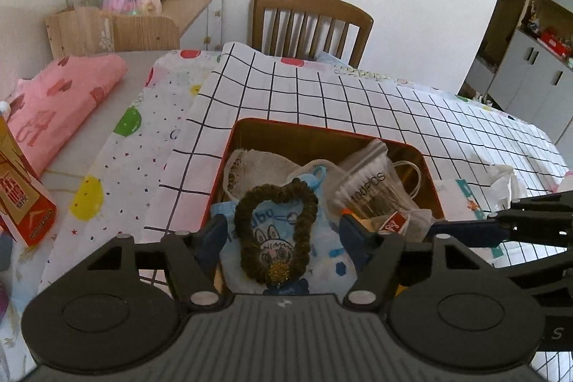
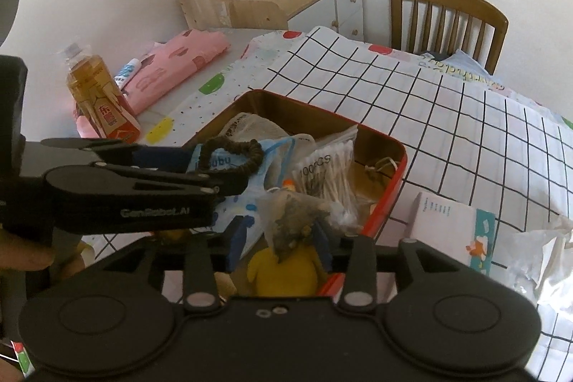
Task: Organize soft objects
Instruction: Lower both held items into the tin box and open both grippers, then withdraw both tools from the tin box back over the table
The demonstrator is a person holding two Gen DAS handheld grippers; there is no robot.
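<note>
Left gripper point(image 1: 283, 231) stands apart around a brown hair tie point(image 1: 275, 231) at lower centre; right gripper point(image 2: 283, 238) apart around a tea bag point(image 2: 293, 224), above the red tin point(image 2: 390, 181).

A red tin point(image 1: 428, 167) with a gold inside stands open on the checked cloth. In it a dark brown scrunchie point(image 1: 275, 231) lies flat as a loop on a blue-and-white printed pouch point(image 1: 322, 260). Beside them lie a clear bag of cotton swabs point(image 1: 365, 185), a pale mesh cloth point(image 1: 258, 163) and a see-through sachet of dark bits point(image 2: 293, 221), tilted above a yellow soft toy point(image 2: 283, 274).
</note>
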